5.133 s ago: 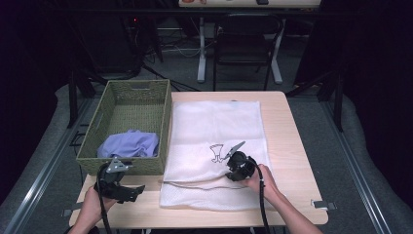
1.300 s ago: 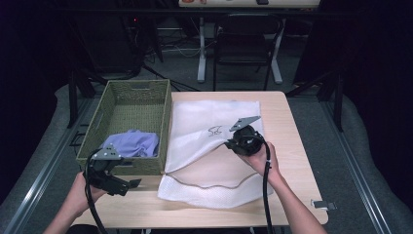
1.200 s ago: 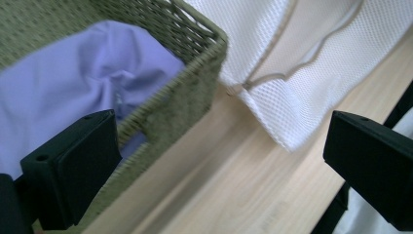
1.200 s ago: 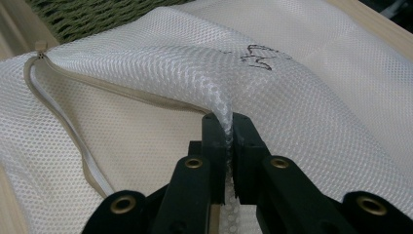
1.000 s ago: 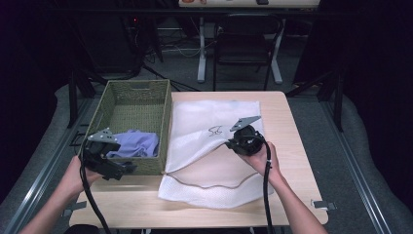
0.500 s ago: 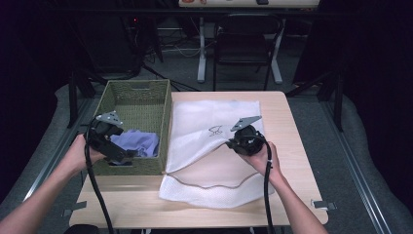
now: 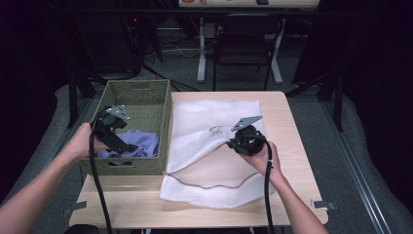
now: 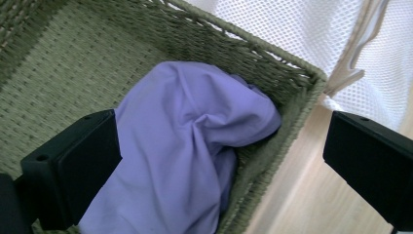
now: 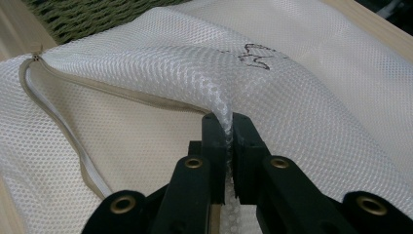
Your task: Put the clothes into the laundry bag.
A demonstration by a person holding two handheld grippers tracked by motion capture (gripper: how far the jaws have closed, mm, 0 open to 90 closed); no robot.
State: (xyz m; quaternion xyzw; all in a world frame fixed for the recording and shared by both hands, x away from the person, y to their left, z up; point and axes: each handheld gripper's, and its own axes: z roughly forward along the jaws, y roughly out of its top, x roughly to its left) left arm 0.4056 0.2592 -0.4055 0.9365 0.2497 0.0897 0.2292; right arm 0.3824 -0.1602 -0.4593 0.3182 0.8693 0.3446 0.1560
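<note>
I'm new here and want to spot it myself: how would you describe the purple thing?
Start at the wooden table, then the green woven basket on its left side. In the basket's near corner lies a crumpled purple cloth, the basket's one soft, smooth thing, unlike the white mesh bag beside the basket.

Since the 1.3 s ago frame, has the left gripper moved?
Yes. The left gripper has gone from the table's near edge, in front of the green basket, to over the basket's near end, open above the purple cloth.

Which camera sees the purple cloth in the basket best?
The left gripper view: the purple cloth lies big and crumpled in the basket corner. The high view shows it small, partly behind the left gripper.
</note>
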